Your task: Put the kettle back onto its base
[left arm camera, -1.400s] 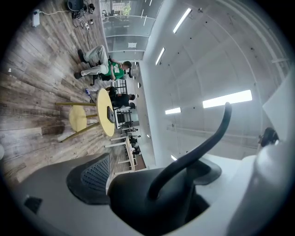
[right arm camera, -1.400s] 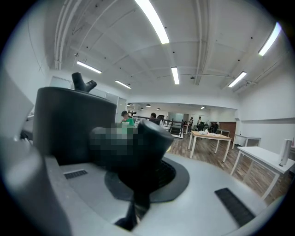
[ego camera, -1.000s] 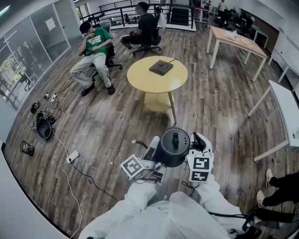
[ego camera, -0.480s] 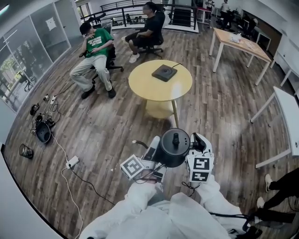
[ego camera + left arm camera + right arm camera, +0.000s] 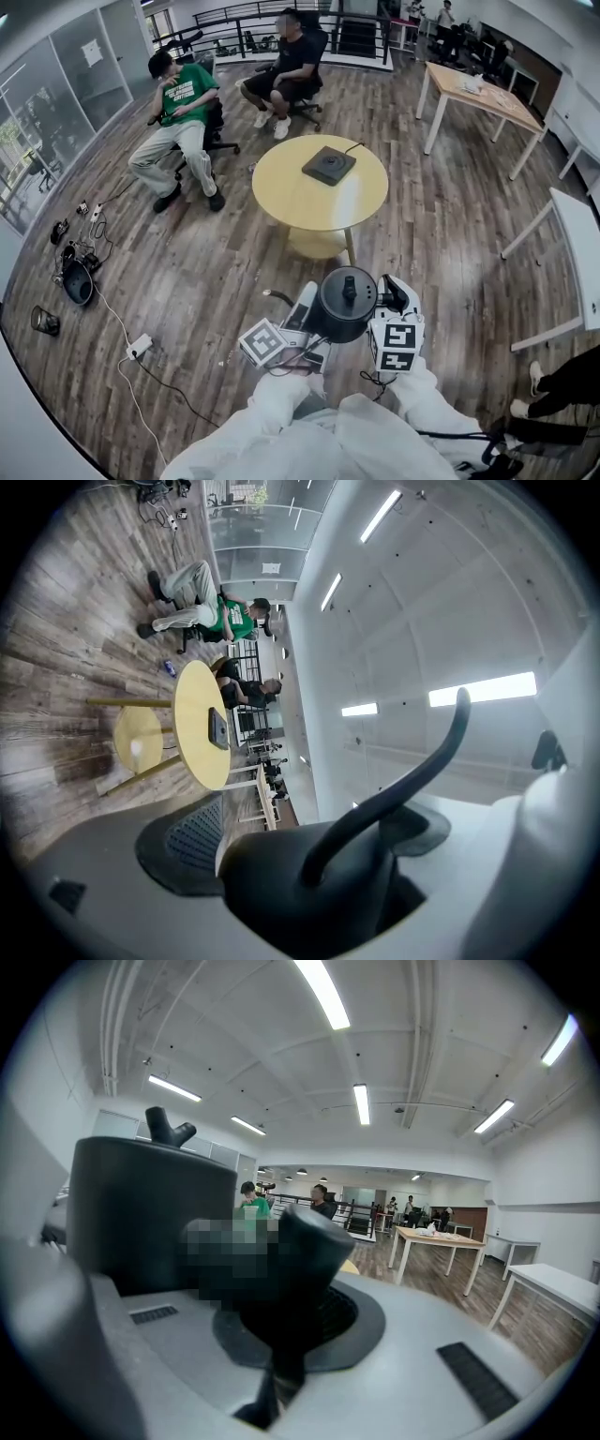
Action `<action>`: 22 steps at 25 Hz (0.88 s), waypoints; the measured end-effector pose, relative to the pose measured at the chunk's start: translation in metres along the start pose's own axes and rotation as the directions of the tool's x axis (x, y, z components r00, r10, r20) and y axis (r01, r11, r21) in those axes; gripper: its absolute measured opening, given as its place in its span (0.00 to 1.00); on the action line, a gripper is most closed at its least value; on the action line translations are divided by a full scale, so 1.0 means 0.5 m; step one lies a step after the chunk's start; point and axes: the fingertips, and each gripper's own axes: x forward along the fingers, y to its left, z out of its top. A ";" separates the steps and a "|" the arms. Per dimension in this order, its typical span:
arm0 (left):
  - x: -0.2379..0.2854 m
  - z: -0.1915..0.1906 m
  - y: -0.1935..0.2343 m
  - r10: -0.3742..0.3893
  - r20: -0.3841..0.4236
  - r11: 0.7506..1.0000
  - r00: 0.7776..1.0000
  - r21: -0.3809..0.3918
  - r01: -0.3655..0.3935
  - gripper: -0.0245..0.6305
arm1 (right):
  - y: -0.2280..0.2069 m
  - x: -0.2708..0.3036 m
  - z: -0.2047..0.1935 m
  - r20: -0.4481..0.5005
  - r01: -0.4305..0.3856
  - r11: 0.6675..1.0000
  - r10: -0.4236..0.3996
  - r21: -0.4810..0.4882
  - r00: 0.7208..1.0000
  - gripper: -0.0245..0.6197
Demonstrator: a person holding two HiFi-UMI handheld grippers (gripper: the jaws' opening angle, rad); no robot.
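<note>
While the left gripper [image 5: 304,307] and right gripper [image 5: 395,298] each clamp a side of the black kettle [image 5: 345,302] above the wood floor [image 5: 216,272], its base [image 5: 329,165] sits bare on the round yellow table [image 5: 281,192] well ahead, so we judge the approach and set-down are both still to do.

Head view steeply down, right gripper view against kettle [image 5: 150,1213] — head, left share table [image 5: 319,192].

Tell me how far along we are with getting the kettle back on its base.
Done: the kettle is picked up, held at the right gripper with the left gripper alongside. In hand: the carry, well short of the round table. Left: reach the table and set the kettle on the base, which sits bare there.
</note>
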 end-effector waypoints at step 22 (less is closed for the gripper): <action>0.236 0.177 0.093 -0.001 -0.044 0.999 0.999 -0.034 0.000 0.84 | -0.028 0.292 0.056 -0.009 0.067 0.998 -0.066 0.023 0.998 0.06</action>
